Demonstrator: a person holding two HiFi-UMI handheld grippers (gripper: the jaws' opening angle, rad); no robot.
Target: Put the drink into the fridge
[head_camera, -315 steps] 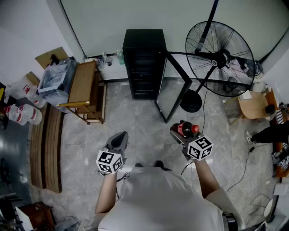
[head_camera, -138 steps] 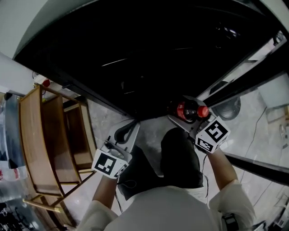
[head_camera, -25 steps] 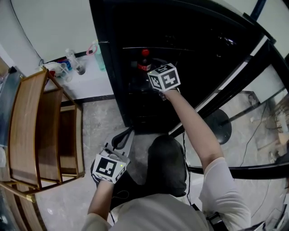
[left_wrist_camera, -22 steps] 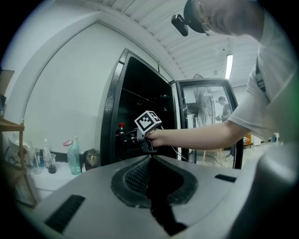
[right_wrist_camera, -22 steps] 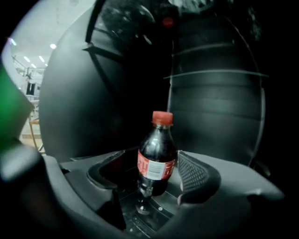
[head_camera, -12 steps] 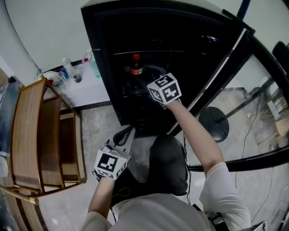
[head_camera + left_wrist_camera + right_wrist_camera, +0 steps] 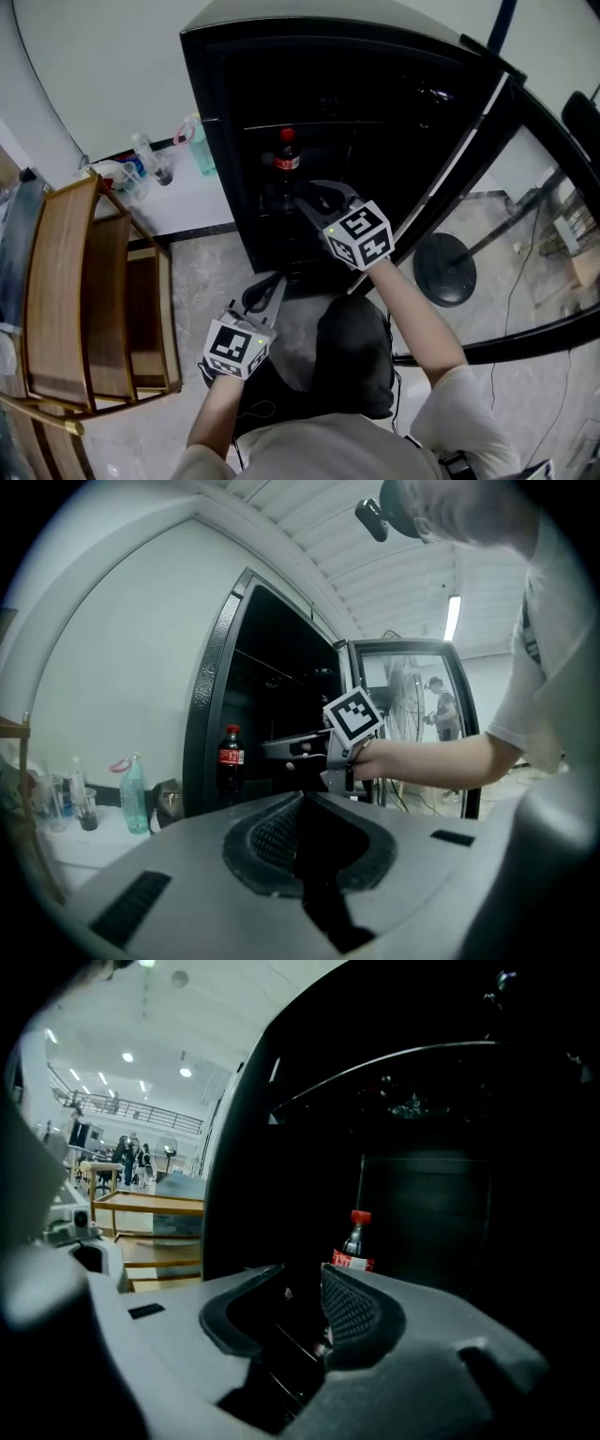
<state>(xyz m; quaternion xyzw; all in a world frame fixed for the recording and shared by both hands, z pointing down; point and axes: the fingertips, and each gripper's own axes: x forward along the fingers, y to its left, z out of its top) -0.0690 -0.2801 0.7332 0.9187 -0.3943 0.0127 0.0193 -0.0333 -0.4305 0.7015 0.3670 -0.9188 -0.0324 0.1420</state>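
Head view: the drink (image 7: pixel 287 155) is standing inside the fridge (image 7: pixel 217 112), upper centre. Left gripper view: the left gripper (image 7: pixel 300 797) is showing fingers together, empty. Right gripper view: the right gripper (image 7: pixel 305 1283) fingers, just closing, are gaping narrowly, empty. Placement looks done, so shutting the door (image 7: pixel 497 141) is probably coming next.

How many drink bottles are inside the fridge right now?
1: a red-capped cola bottle stands upright inside the fridge, toward the left of its opening in the head view. The dark interior may hide more.
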